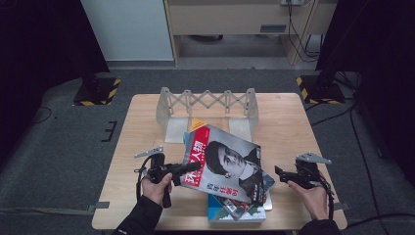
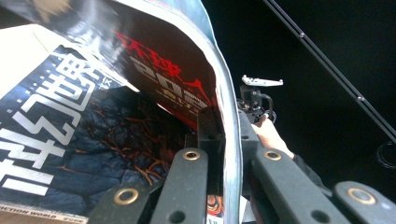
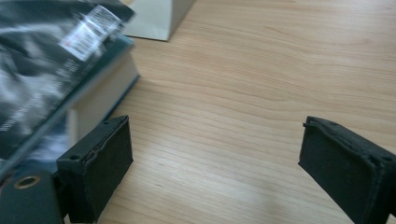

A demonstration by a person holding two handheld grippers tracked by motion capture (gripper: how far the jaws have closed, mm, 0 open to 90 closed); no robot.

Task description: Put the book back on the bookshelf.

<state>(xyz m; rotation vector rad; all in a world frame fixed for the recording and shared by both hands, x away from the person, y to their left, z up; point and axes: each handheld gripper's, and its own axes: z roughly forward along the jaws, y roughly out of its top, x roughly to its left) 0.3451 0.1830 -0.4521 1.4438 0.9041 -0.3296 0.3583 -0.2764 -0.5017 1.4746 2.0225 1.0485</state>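
**Jaws Clamped on Magazine Edge**

Jaws of the left gripper were clenched on the left edge of a magazine, which was raised and tilted above a stack of books near the table's front edge. Its cover bore a red banner with white Chinese characters, "人物" among them, over a black-and-white portrait. In the left gripper view, the cover curved between the jaws, with red characters and the digits "20" on its glossy face; below it lay a dark book with large white characters and the words "FICTION WORLD". The right gripper stood just right of the stack, jaws released and wide, nothing between them. A white barcode sticker was too blurred to read. An expanding rack stood behind.
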